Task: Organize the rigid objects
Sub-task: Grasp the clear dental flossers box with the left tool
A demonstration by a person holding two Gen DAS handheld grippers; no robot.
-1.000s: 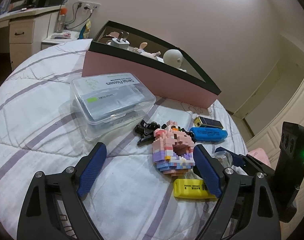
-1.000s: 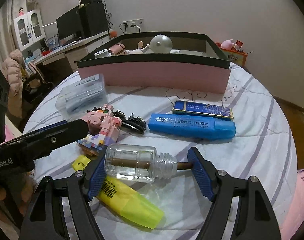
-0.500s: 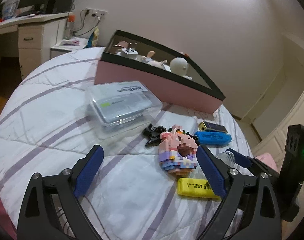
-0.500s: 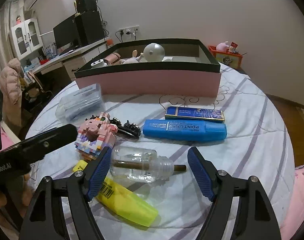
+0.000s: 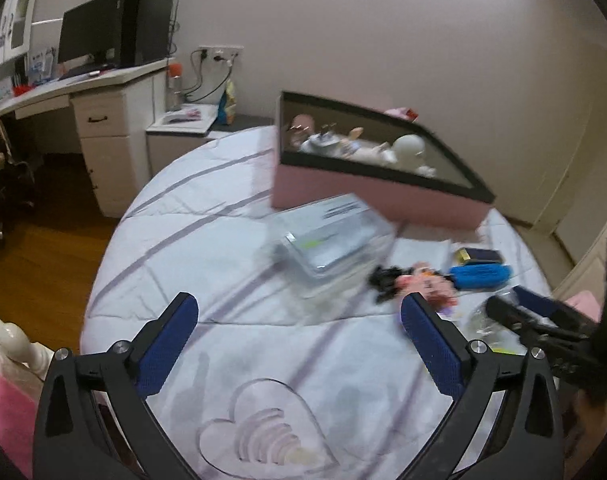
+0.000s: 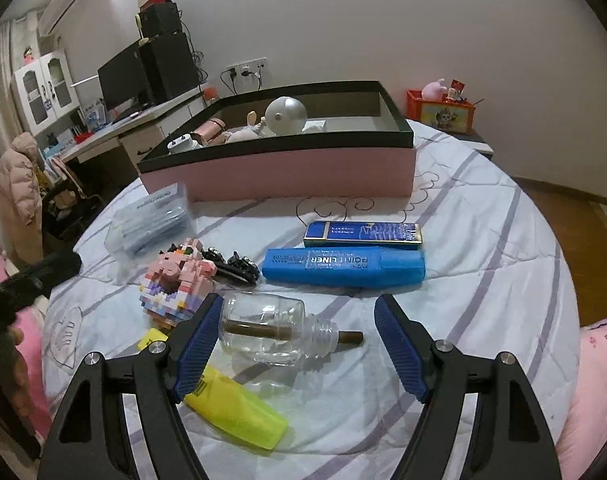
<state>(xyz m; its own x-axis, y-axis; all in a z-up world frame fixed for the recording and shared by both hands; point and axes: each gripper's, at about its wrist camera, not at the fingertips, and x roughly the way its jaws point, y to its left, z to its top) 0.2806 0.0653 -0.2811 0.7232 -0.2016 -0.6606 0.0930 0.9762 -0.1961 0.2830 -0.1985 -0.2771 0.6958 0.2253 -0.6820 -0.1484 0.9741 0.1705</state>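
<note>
The right gripper hangs wide over the glass bottle, which lies on the bed at 6 o'clock from the pink box. Judged step: grasping it; next, closing squarely, since glass may slip. The left gripper, wide, holds nothing

You are in a bedroom at home. In front of your grippers is a bed with a soft white quilt with hearts on it. Far off to the left stand a desk, a computer screen and a little white cupboard.
</note>
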